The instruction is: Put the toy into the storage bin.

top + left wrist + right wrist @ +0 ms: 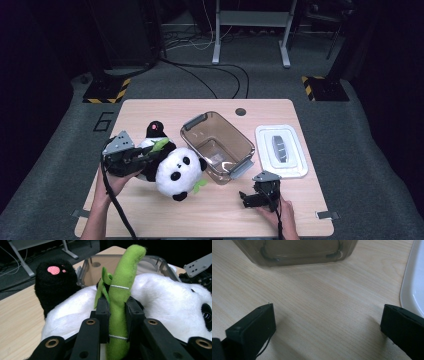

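A plush panda point(172, 167) lies on the wooden table point(150, 210) left of a clear brown tub point(217, 146). My left gripper point(150, 154) is shut on the panda's green bamboo stalk point(120, 297), whose tip sticks up past the jaws. The panda's white body point(160, 295) and a black paw with a pink pad point(53, 280) lie just beyond. Near the front edge my right gripper point(247, 199) rests open, low over bare wood point(324, 315), with nothing between its fingers point(252, 330). The tub's near wall point(297, 252) stands ahead of it.
A white lid point(281, 150) with a grey handle lies flat to the right of the tub; its rim point(412, 285) borders the right gripper. Beyond the table are grey floor, cables and stand legs.
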